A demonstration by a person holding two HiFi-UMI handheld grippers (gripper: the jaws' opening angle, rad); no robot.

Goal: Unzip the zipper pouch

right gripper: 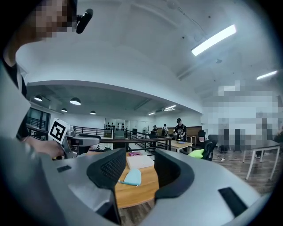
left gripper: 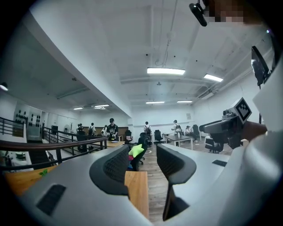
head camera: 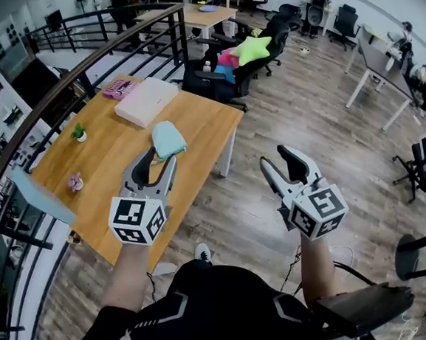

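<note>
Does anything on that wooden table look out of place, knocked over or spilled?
Nothing looks spilled or damaged. The teal pouch, white box and small plant sit tidily on the table. Only a pale blue sheet seems to jut past the table's left edge. The left gripper and right gripper are open and empty.

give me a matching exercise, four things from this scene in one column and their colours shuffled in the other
Things:
1. zipper pouch
2. flat box
3. star cushion
4. small item at the far end of the table, next to the flat box

Colours:
A. lime green
B. pink
C. light blue
D. white

Pairs: 1-C, 2-D, 3-A, 4-B
</note>
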